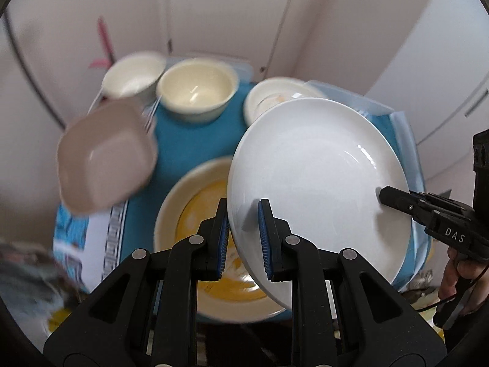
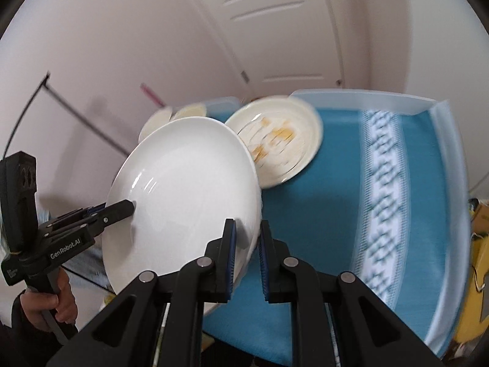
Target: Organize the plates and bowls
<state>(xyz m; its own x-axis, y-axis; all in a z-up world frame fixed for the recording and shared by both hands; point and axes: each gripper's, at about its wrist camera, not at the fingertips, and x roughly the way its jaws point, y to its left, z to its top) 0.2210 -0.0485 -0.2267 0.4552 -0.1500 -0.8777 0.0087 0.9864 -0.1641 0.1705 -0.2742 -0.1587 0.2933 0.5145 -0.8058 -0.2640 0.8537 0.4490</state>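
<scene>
Aloft over the blue cloth, a white plate hangs tilted between two handheld grippers. The left gripper pinches the plate's near rim between its blue pads, one pad on the face and one behind. The right gripper clamps the opposite rim the same way, its jaws closed on the edge.

Both views show the plate off the table and leaning, high edge away from the left hand. It hangs above a cream dish with a yellow centre, partly hidden beneath it.

Carrying it well likely means moving both hands together, so neither grip twists against the other. Levelling the plate before lowering should stop it sliding through the pads. Glazed ware is slick, so a steady squeeze on each rim seems wise. If it is meant for a stack, centring it over the dish first would help.

Elsewhere, a cream bowl stands empty at the back. A white bowl beside it looks empty too, though blurred. A pink-grey square bowl sits at the left, nothing visible inside. A cream plate at the rear carries orange smears. A clear plastic tray edges the table.
</scene>
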